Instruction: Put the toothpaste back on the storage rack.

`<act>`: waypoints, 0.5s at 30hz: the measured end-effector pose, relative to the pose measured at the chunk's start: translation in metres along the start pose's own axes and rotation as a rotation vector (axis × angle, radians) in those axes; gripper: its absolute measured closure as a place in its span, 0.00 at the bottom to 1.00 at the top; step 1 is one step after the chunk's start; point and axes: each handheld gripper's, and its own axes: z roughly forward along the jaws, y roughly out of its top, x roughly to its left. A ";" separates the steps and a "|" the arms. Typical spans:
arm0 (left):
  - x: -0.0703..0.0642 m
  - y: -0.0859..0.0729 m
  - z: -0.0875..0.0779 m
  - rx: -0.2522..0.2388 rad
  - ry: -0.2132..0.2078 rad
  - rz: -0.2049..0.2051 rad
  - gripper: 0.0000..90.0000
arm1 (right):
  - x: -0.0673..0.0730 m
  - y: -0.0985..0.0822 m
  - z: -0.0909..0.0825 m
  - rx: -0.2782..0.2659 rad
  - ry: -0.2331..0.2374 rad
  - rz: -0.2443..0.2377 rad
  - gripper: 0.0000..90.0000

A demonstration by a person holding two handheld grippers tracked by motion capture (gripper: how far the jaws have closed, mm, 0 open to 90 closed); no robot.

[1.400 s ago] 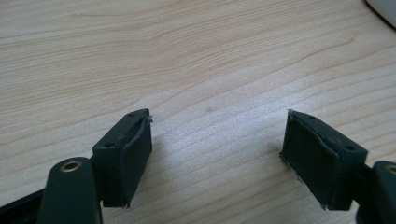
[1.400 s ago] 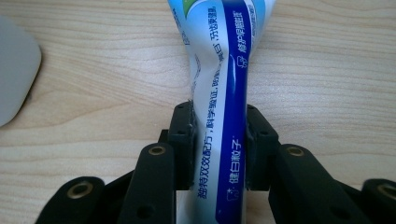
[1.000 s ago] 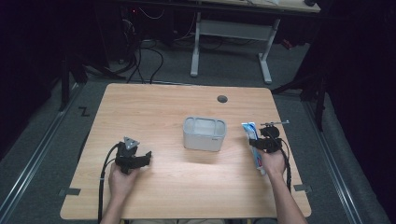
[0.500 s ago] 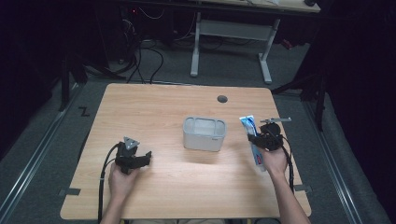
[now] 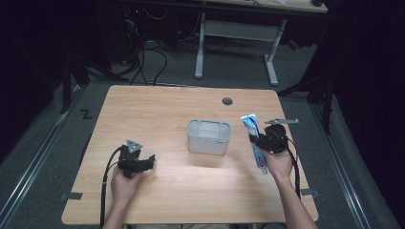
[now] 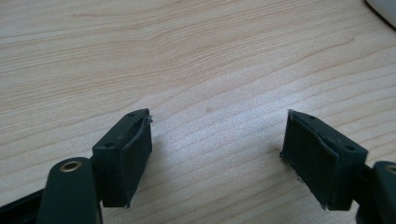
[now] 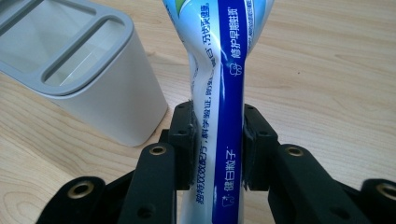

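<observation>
Right now the toothpaste tube [image 7: 224, 93] is clamped between the pads of the right gripper [image 7: 218, 149], at the table's [image 5: 157, 114] right side, just beside the grey holder [image 5: 208, 137]. Its blue-and-white body is pinched in where the jaws squeeze it, and its flat end points away from the hand. The holder (a small grey box with two slots in its top) stands near the middle of the table; nothing shows inside either slot. Compared with a second ago, the tube and right gripper sit a little closer to the holder, the tube's far end raised off the wood. Over on the left, the left gripper [image 6: 217, 154] rests in the same place, jaws spread wide over bare tabletop.
</observation>
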 end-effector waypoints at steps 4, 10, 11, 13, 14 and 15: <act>0.000 0.000 0.000 0.000 -0.001 0.001 0.27 | 0.007 0.005 -0.004 -0.015 0.005 -0.013 0.78; 0.000 0.000 0.000 0.000 -0.001 0.001 0.27 | 0.020 0.013 -0.009 -0.043 0.025 -0.060 0.78; 0.000 0.000 0.000 -0.001 -0.001 0.001 0.27 | 0.022 0.015 -0.010 -0.042 0.021 -0.068 0.78; 0.000 0.000 0.000 0.000 -0.001 0.001 0.27 | 0.024 0.020 -0.010 -0.039 0.022 -0.077 0.78; 0.000 0.000 0.000 0.000 -0.001 0.001 0.27 | 0.025 0.022 -0.011 -0.042 0.026 -0.077 0.78; 0.000 0.000 0.000 0.000 -0.001 0.001 0.27 | 0.025 0.022 -0.011 -0.042 0.026 -0.077 0.78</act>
